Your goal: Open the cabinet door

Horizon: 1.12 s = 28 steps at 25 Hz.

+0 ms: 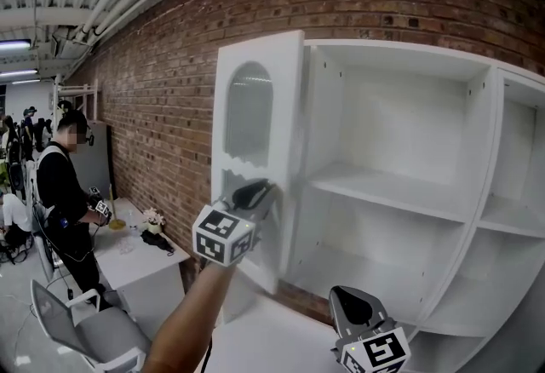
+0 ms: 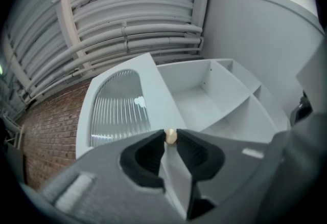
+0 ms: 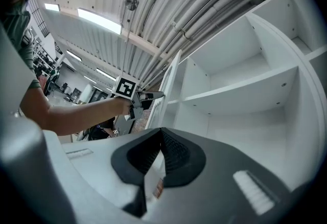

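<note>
The white cabinet door (image 1: pixel 255 150), with an arched ribbed-glass pane (image 2: pixel 120 110), stands swung out from the left side of the white cabinet (image 1: pixel 481 218). My left gripper (image 1: pixel 260 192) is at the door's free edge, about mid-height. Its jaws are shut on the small brass knob (image 2: pixel 170 136), which shows between the two tips. My right gripper (image 1: pixel 356 303) hangs lower, in front of the cabinet's bottom shelf, with its jaws together and nothing in them. In the right gripper view the left gripper (image 3: pixel 153 96) reaches to the door's edge (image 3: pixel 171 82).
The cabinet's shelves (image 1: pixel 392 192) are bare, with a curved divider (image 1: pixel 477 192) on the right. A brick wall (image 1: pixel 170 82) runs behind. At the left a person (image 1: pixel 64 192) stands by a white table (image 1: pixel 136 256), and a grey chair (image 1: pixel 94 329) is below.
</note>
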{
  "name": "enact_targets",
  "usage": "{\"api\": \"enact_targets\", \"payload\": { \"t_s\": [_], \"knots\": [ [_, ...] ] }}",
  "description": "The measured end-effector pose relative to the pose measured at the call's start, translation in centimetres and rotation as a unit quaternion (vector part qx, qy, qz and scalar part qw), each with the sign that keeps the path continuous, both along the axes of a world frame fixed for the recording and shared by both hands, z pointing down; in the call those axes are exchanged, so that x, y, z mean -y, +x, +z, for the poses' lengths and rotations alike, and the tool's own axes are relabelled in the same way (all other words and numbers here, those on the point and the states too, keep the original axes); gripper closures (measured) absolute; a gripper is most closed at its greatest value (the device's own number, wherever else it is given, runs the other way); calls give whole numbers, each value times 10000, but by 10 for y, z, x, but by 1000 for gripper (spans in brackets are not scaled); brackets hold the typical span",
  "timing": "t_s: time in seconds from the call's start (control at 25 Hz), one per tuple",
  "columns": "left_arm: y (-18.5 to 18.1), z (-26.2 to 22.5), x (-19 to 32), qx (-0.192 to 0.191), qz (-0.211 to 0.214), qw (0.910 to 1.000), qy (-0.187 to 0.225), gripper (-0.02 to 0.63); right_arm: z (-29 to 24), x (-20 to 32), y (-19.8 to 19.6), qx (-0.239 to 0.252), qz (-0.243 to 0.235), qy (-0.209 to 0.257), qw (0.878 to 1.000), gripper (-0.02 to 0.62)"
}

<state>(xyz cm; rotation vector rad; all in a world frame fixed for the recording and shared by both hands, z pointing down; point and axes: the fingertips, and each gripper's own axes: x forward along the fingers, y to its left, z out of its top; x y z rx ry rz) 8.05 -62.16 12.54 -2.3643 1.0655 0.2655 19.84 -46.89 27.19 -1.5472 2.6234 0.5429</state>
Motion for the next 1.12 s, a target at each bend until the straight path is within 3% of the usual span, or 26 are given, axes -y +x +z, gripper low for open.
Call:
{"api": "enact_targets", "payload": {
  "t_s": [0.28, 0.64, 1.12],
  "knots": [
    [-44, -1, -34, -100, -156, 9998, -76, 523, 0, -17, -21, -35, -377, 2, 9993, 591],
    [-109, 1, -67, -225, -779, 9967, 34, 528, 9, -32, -49, -72, -862, -28, 9962, 591],
    [-244, 2, -78, -568, -1590, 9855, -154, 573, 4, -55, -118, -67, -1104, -30, 9939, 591]
  ]
}}
